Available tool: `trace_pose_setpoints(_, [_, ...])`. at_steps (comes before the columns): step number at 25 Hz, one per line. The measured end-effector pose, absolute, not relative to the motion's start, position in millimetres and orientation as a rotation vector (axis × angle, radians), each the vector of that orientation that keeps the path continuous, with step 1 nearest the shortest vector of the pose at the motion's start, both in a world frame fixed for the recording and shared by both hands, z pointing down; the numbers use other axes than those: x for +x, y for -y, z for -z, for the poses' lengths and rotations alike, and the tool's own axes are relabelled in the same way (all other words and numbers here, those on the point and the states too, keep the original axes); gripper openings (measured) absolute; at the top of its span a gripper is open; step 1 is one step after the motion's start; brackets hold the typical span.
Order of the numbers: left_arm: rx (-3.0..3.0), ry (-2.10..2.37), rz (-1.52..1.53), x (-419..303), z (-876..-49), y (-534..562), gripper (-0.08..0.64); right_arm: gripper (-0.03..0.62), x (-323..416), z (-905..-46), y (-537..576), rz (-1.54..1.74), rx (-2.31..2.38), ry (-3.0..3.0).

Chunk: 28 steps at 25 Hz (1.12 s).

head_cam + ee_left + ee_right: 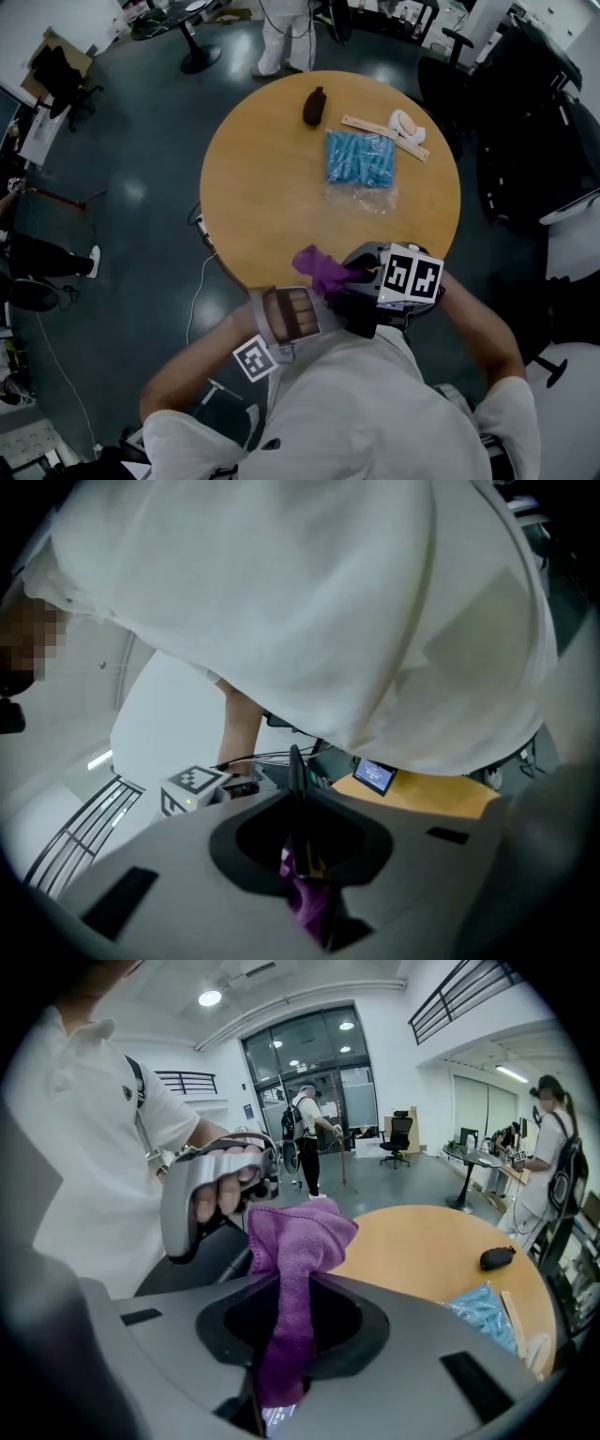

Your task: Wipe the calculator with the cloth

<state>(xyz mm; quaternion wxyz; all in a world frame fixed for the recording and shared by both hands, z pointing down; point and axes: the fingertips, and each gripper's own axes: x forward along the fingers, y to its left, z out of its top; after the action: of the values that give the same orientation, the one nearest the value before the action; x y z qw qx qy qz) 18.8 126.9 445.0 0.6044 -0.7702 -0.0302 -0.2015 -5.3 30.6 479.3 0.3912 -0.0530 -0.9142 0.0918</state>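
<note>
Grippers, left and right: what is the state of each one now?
Left gripper: closed on the calculator.
Right gripper: closed on the purple cloth.

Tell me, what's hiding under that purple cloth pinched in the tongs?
Below the lower end of the cloth a pale sliver with faint print peeks out, likely the calculator. The cloth covers the rest.
</note>
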Motion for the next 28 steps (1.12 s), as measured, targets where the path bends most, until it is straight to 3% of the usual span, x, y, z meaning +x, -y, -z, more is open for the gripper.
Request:
trace_pose_setpoints(20, [-1.980,-0.132,0.435,10.7,-407.5,-112.0,0.048,0.082,13.8,-545.0,-23.7,-0.482,-0.128,2.291])
trace_pose_setpoints(28, [-2.094,-0.274,0.420,1.6,-393.3,-89.2,0.044,0.082,52.6,-593.8,13.1,-0.629,0.099,2.246])
